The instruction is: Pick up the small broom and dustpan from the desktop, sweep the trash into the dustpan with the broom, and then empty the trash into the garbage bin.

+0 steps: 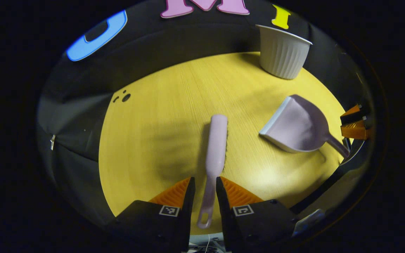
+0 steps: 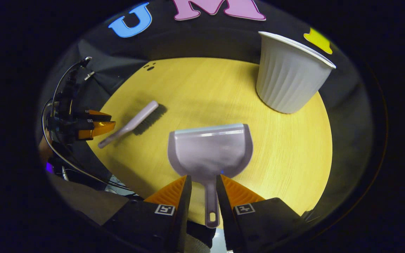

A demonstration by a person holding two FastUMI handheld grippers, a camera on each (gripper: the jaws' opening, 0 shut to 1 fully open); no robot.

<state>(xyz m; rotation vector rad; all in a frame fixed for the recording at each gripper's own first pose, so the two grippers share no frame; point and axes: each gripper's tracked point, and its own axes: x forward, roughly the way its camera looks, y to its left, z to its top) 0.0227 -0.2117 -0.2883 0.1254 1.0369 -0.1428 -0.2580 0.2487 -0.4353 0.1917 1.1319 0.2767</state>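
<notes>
Left gripper (image 1: 205, 191): fingers flank the thin handle of the smooth pale-pink plastic broom (image 1: 215, 149); contact not discernible. Right gripper (image 2: 204, 191): fingers straddle the handle of the pale-lilac plastic dustpan (image 2: 210, 149); grip likewise unclear. Ribbed white bin (image 2: 288, 75) ahead-right, near the round yellow wood-grain table's (image 2: 294, 147) edge.

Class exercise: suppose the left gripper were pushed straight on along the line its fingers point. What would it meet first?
The left gripper already straddles the small broom's handle, so the widening broom head comes first. Beyond that lies bare yellow desktop. The dustpan and white garbage bin sit off to the side, probably missed.
</notes>
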